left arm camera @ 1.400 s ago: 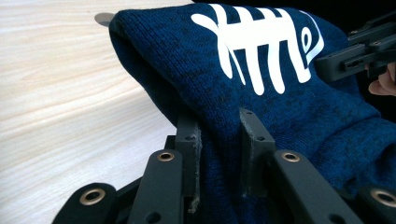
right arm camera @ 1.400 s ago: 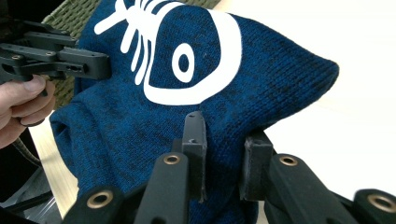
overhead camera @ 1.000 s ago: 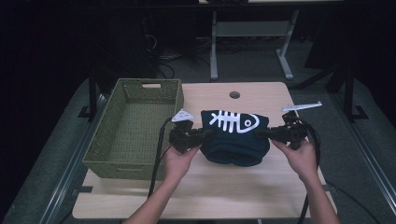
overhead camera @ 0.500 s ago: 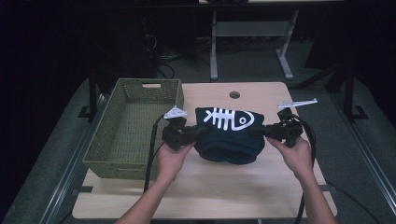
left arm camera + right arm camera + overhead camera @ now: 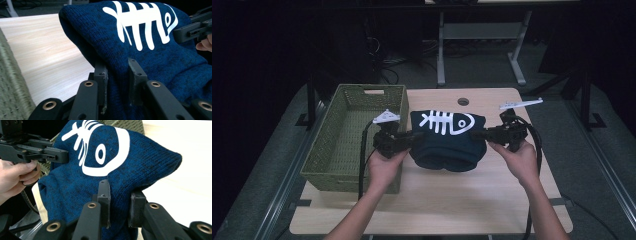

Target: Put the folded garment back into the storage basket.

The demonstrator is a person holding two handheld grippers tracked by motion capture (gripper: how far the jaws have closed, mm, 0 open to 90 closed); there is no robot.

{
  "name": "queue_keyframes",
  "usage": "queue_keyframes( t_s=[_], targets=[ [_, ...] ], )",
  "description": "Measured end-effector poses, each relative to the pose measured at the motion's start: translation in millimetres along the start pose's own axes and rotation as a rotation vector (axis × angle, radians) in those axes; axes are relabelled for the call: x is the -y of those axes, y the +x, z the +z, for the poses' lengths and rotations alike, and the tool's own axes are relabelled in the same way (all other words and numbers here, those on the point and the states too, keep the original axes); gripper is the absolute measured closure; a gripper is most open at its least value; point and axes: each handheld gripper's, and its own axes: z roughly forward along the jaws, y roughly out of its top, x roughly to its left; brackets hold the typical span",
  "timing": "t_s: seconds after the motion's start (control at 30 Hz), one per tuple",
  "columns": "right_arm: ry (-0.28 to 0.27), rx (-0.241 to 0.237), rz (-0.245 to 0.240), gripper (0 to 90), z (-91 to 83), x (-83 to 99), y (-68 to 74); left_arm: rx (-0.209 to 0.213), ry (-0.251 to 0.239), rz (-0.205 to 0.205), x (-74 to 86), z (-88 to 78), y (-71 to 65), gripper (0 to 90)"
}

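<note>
A folded dark blue knit garment (image 5: 447, 140) with a white fish-skeleton print hangs between my two grippers, lifted above the wooden table (image 5: 432, 200). On the garment's left edge my left gripper (image 5: 414, 136) is shut, a fold of blue knit (image 5: 117, 75) pinched between its jaws. At the right edge my right gripper (image 5: 479, 134) is shut on another fold (image 5: 120, 195). The garment's lower part sags toward the tabletop. In the right gripper view the left gripper (image 5: 37, 151) and the hand holding it appear behind the cloth.
An olive woven basket (image 5: 354, 135) stands open at the table's left, right beside the left hand. The tabletop has a round cable hole (image 5: 463, 101) at the back. Dark floor and a desk frame (image 5: 482, 35) lie beyond the table.
Both grippers have carried the garment leftward and a little higher, toward the basket. Both stay shut on it.
</note>
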Motion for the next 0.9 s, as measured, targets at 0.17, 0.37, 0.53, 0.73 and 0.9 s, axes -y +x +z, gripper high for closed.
queue_keyframes(
  t_s=[0.17, 0.37, 0.53, 0.73, 0.9],
  targets=[
    [0.0, -0.007, -0.002, 75.7, 5.1, -5.7, 4.8, -0.003, 0.002, 0.005, -3.4, -8.4, 4.1, 72.8],
    [0.003, -0.024, -0.003, 75.7, 9.8, -11.3, 10.1, 0.001, 0.001, -0.003, -4.3, -15.7, 9.4, 72.8],
    [-0.003, -0.03, -0.014, 75.5, 13.5, -19.1, 16.8, -0.004, -0.007, -0.011, -6.0, -24.1, 14.5, 72.9],
    [-0.002, -0.037, -0.023, 75.6, 18.3, -28.1, 23.3, -0.015, -0.014, -0.009, -9.8, -33.9, 18.8, 72.9],
    [-0.003, -0.042, -0.027, 75.6, 21.5, -32.1, 27.3, -0.017, -0.011, -0.01, -11.6, -38.9, 21.8, 72.9]
  ],
)
